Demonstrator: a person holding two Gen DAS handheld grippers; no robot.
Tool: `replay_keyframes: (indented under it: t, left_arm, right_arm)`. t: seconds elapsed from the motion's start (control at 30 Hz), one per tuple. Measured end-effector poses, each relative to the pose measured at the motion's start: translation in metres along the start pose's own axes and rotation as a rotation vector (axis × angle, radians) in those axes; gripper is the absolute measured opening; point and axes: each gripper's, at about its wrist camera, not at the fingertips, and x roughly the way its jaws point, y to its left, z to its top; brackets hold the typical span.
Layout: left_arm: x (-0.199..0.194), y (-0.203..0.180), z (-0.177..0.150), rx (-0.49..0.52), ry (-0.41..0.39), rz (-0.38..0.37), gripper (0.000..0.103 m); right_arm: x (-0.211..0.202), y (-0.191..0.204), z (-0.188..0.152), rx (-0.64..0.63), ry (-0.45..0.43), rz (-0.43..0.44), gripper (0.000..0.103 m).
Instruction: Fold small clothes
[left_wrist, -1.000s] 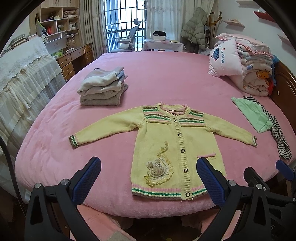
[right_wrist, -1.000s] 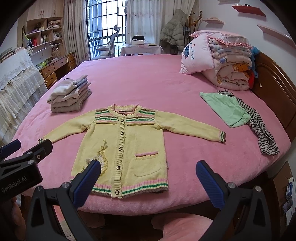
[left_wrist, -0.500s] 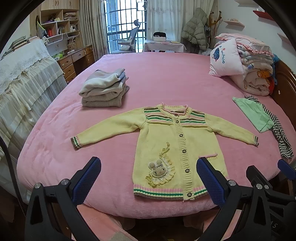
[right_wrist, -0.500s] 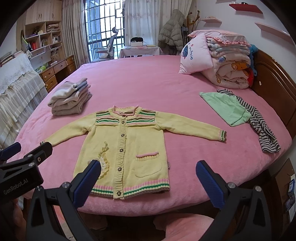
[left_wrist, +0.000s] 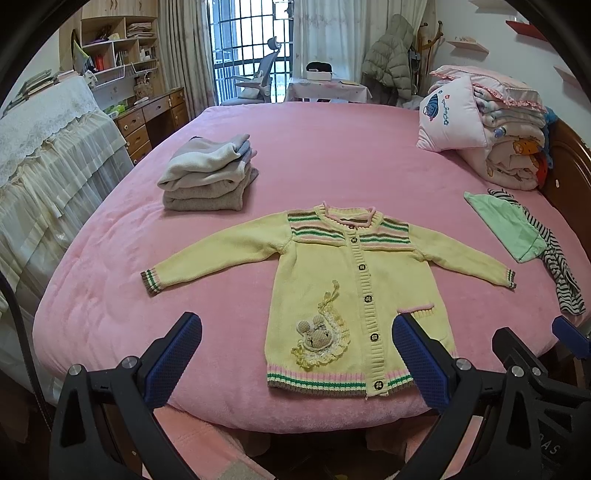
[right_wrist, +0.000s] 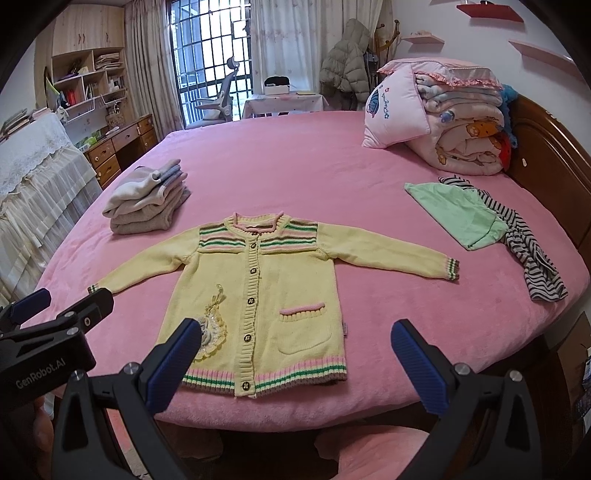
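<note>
Yellow knit child's cardigan w/ striped yoke (left_wrist: 354, 295) lies flat, buttoned, sleeves out, near front edge of pink plush bed (left_wrist: 332, 147). Left gripper (left_wrist: 295, 362) & right gripper (right_wrist: 295, 362): both spread wide, holding nothing, above bed edge.

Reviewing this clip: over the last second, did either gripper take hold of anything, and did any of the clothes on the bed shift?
Nothing was taken hold of or let go. Both views drift slightly, so the yellow cardigan sits a little lower in frame. The left gripper and right gripper keep their jaws wide open, empty, short of the bed's near edge. The cardigan, folded grey stack and green and striped garments lie as before.
</note>
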Motion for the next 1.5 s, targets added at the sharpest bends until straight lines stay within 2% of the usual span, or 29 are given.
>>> replay_keyframes:
  t: [0.3,0.87,1.07,1.23,1.5]
  left_arm:
    - [0.002,0.0,-0.005,-0.004,0.009,0.0,0.102]
    - [0.004,0.006,-0.006,-0.022,0.024,-0.009,0.102]
    - [0.009,0.022,0.001,-0.079,0.018,-0.04,0.102]
    - [0.014,0.034,0.006,-0.102,0.018,-0.018,0.102]
    - [0.018,0.041,0.013,-0.079,-0.003,-0.011,0.102]
  right_arm:
    - [0.002,0.002,-0.002,0.002,0.008,0.041,0.103]
    - [0.003,0.001,-0.002,0.004,0.018,0.026,0.103]
    - [0.005,0.008,0.001,-0.012,0.016,0.013,0.103]
    - [0.008,0.017,0.007,-0.031,0.003,0.003,0.103]
    - [0.009,0.034,0.017,-0.08,-0.038,-0.015,0.103]
